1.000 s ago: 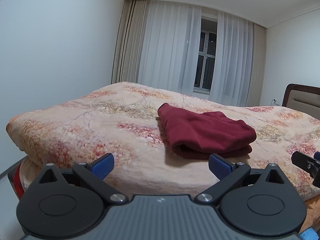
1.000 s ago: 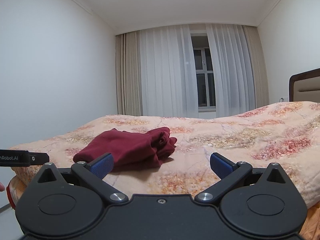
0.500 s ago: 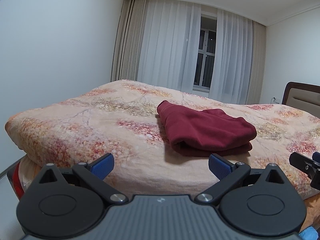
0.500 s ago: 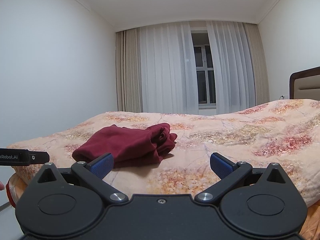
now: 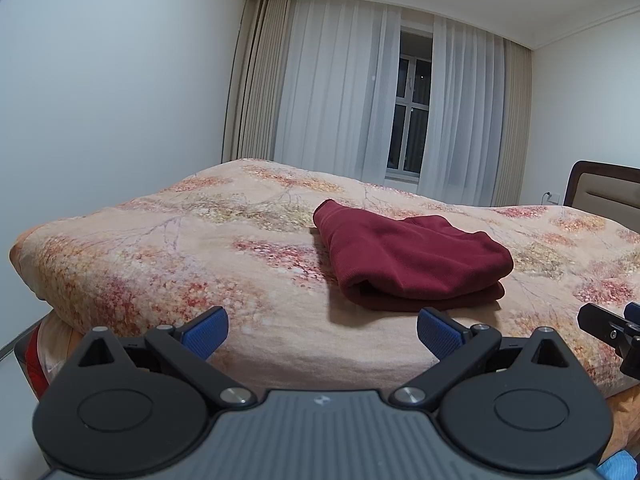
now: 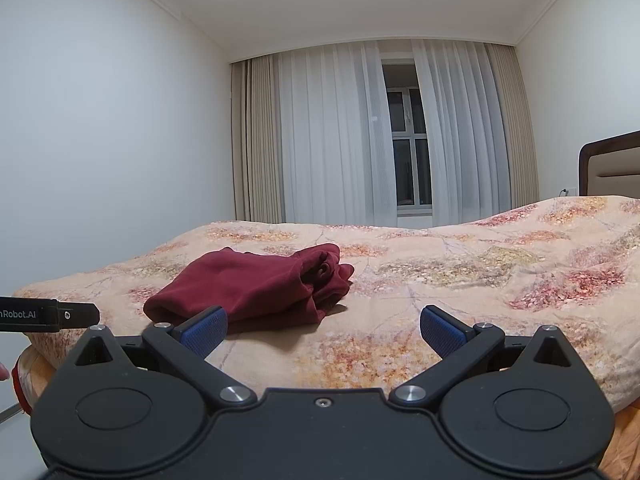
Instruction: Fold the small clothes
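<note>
Maroon folded garment [image 5: 408, 258] on bedspread [image 5: 180, 248], beyond both grippers — left [image 5: 322, 332], right [image 6: 323, 332] — jaws apart, empty

The left claw [image 5: 322, 330] and the right claw [image 6: 323, 330] are both held level with blue pads spread wide and nothing between them, each seeing the other's tip at its 3 or 9 o'clock edge.

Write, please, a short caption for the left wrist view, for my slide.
Open left gripper facing a folded dark red garment on the floral bedspread.
</note>
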Available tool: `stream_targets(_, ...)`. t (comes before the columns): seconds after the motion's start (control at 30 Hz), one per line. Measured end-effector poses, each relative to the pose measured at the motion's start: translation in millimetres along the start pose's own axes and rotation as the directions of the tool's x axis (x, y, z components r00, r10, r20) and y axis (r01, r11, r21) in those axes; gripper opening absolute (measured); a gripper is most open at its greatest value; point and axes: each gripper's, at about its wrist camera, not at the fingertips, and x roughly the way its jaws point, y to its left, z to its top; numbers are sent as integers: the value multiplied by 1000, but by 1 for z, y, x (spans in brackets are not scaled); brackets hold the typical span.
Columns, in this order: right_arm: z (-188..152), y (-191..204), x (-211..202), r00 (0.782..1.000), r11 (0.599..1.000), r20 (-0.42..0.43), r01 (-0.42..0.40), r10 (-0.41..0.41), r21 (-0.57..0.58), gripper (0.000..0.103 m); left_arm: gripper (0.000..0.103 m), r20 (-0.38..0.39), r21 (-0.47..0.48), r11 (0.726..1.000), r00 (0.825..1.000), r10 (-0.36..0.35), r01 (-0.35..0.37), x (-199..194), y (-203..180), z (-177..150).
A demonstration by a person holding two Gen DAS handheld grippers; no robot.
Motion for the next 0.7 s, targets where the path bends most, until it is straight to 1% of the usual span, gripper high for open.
stream_targets(0.7,-1,-1,1,1000,1000,-2,0,0,2,102,103,-8,12,1000,1000,-3,3,2,-2,0)
